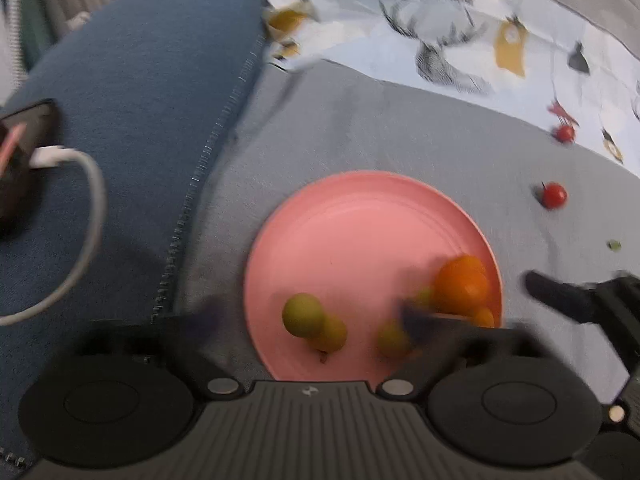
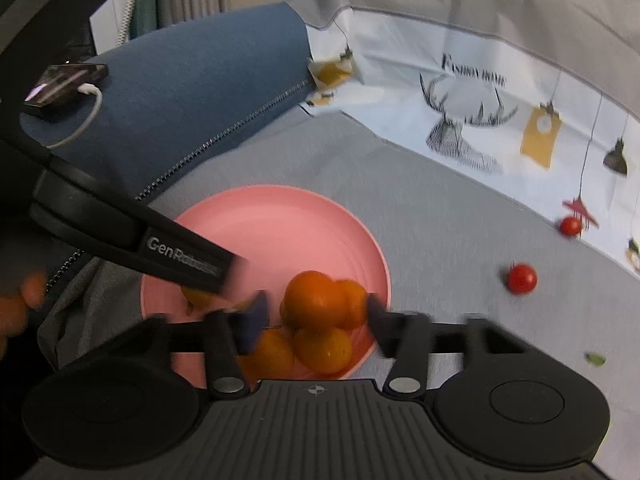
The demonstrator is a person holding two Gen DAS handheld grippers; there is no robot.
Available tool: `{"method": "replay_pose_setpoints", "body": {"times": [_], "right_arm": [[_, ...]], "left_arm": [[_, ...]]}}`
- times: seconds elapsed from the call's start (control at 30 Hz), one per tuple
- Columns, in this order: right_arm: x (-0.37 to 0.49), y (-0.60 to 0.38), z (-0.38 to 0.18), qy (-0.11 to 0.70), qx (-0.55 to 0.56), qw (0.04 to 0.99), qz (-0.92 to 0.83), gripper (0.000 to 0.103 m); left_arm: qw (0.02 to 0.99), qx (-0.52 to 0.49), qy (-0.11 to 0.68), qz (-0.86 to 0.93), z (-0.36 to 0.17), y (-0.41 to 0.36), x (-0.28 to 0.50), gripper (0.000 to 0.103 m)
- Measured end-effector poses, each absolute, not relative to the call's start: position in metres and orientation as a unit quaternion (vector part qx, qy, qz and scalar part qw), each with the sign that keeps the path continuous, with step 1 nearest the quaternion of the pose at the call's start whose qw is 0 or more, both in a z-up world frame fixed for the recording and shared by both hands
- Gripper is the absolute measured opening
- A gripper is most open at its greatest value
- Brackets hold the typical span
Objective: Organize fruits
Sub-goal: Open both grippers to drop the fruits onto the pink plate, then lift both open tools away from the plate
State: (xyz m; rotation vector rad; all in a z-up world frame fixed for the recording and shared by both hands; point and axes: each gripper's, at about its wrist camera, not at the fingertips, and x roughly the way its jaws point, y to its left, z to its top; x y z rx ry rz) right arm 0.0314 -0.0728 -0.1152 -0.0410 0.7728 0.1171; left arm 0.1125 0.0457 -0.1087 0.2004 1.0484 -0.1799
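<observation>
Both grippers over pink plate (image 2: 280, 216): left gripper (image 1: 308, 320) spread wide, grasping nothing; right gripper (image 2: 316, 312) apart, straddling orange fruits (image 2: 320, 304) unpressed. Plate holds about four oranges, three greenish fruits (image 1: 302, 314). Two cherry tomatoes (image 2: 522, 278) on grey bedsheet (image 2: 440, 208), toward its right edge.

"GenRobot" in pale letters, last ones smeared, along the black finger of the left gripper (image 2: 256, 276), at nine o'clock in the right wrist view. On the printed white sheet (image 2: 400, 80), at one o'clock above the antlered deer drawing (image 2: 464, 128), dark serif capitals: "FASHION HOME" (second word blurred). Same heading in the left wrist view, at one o'clock, too smeared to read.
</observation>
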Motion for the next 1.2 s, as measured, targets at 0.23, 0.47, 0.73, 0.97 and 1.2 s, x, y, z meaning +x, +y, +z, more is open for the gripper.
{"method": "replay_pose_setpoints", "body": {"times": [0.23, 0.47, 0.73, 0.97, 1.2], "right_arm": [[-0.006, -0.074, -0.098, 0.380, -0.008, 0.924, 0.042, 0.089], [-0.068, -0.077, -0.073, 0.378, 0.023, 0.925, 0.001, 0.094], [-0.133, -0.063, -0.038, 0.349, 0.006, 0.937, -0.013, 0.095], [-0.180, -0.057, -0.002, 0.278, -0.006, 0.960, -0.033, 0.096], [-0.221, -0.054, 0.018, 0.226, 0.004, 0.974, -0.034, 0.098]], "left_arm": [[0.854, 0.108, 0.501, -0.089, -0.098, 0.057, 0.072, 0.103], [0.857, 0.096, 0.502, -0.060, -0.072, 0.078, 0.007, 0.103], [0.882, 0.086, 0.459, -0.058, -0.027, 0.096, -0.049, 0.103], [0.904, 0.082, 0.414, -0.066, 0.008, 0.098, -0.092, 0.103], [0.923, 0.074, 0.373, -0.062, 0.035, 0.106, -0.133, 0.103]]}}
